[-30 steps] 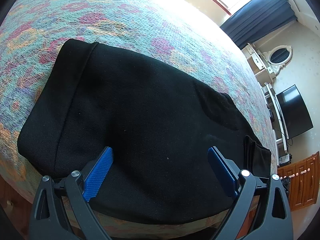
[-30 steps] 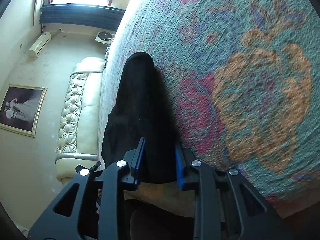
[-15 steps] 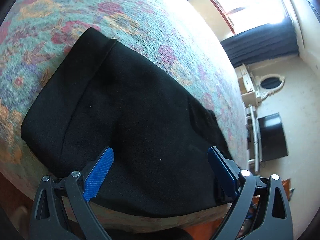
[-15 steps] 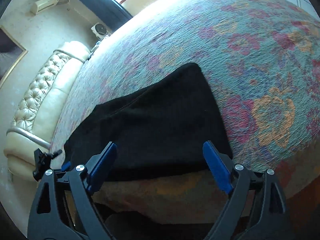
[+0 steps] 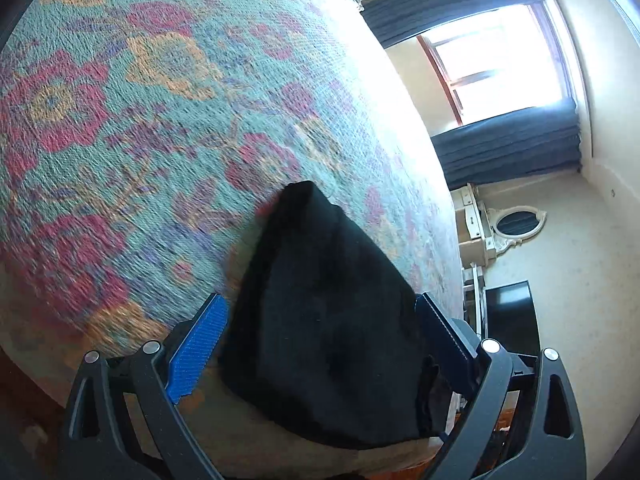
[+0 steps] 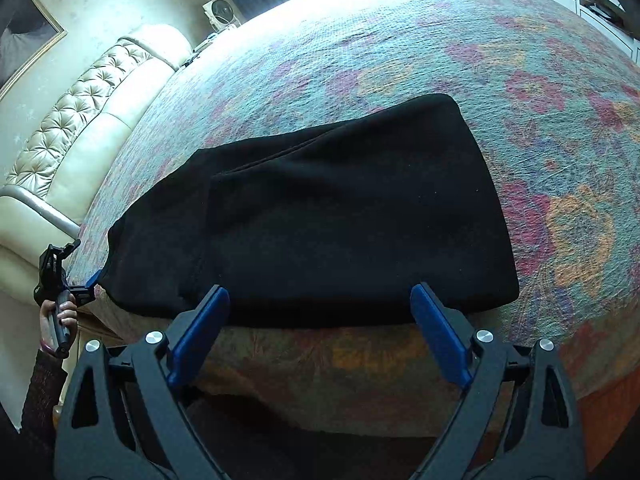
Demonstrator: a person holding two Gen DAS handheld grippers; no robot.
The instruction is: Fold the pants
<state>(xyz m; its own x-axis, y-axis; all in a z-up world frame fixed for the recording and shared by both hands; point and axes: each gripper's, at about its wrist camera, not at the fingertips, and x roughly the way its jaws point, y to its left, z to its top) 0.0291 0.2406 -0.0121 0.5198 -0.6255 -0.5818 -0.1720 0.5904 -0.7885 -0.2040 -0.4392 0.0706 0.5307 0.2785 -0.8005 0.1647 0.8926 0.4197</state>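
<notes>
On the bed (image 6: pixel 400 40), over a floral cover of teal, red and orange, lie the black pants (image 6: pixel 340 216), folded into a broad flat slab close to the near edge. In the right wrist view the slab runs across the frame, with an upper layer lying over a lower one whose darker margin shows at the left end. The right gripper (image 6: pixel 320 332) hangs just off the bed's edge, its blue fingers (image 6: pixel 198 336) spread wide, the tips meeting the slab's near edge in the picture and holding nothing between them. At the far left of that view the left gripper (image 6: pixel 90 280) sits at the pants' left end, gripped by a hand (image 6: pixel 60 316) in a dark sleeve.

From the left wrist view the pants (image 5: pixel 320 320) appear end-on as a dark wedge narrowing away across the cover. The left gripper (image 5: pixel 320 344) has its fingers (image 5: pixel 198 348) apart on either side of this end; the right-hand one touches or is partly overlapped by the cloth, while the left-hand one stands just clear of it. Whether the cloth is pinched there I cannot tell; the gap looks wide.

Beyond the bed are a tufted cream headboard (image 6: pixel 72 132), a bright window (image 5: pixel 500 64) with dark curtains (image 5: pixel 508 156), and a black screen (image 5: pixel 512 320).
</notes>
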